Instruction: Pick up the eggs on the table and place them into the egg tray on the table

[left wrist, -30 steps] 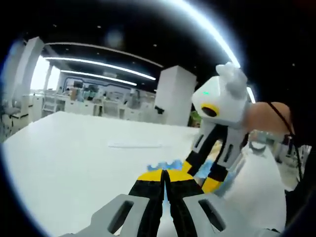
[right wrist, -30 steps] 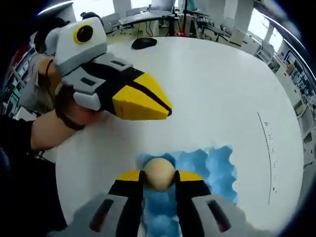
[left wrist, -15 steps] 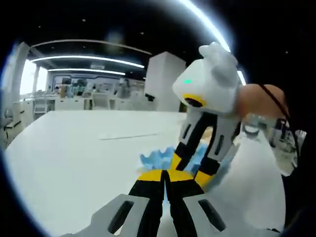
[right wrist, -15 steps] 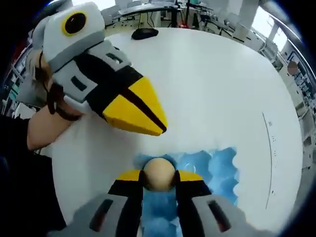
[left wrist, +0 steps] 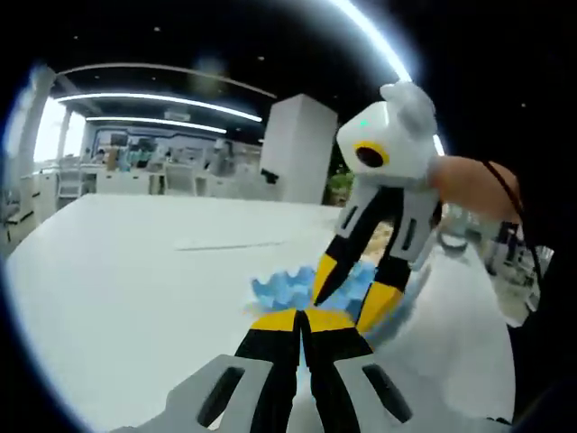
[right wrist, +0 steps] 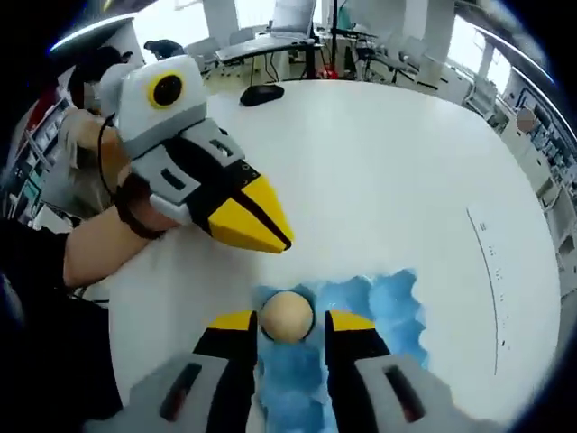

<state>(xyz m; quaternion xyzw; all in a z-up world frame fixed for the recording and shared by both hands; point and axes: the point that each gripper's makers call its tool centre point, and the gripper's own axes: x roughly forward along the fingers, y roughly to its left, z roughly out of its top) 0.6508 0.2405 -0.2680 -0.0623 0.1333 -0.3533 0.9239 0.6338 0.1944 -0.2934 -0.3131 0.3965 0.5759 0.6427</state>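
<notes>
Your right tool (right wrist: 288, 322) stands spread, its jaws just clear of the egg (right wrist: 287, 317) seated in a cell of the blue egg tray (right wrist: 379, 311) on the table (right wrist: 379, 162). Lift straight up so neither jaw nudges it. Your left tool (right wrist: 261, 221), jaws pressed together, hovers near the tray; hold it off.

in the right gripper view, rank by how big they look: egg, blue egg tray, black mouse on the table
1. blue egg tray
2. egg
3. black mouse, though it lies far from the camera, so its small look is unsure.
</notes>
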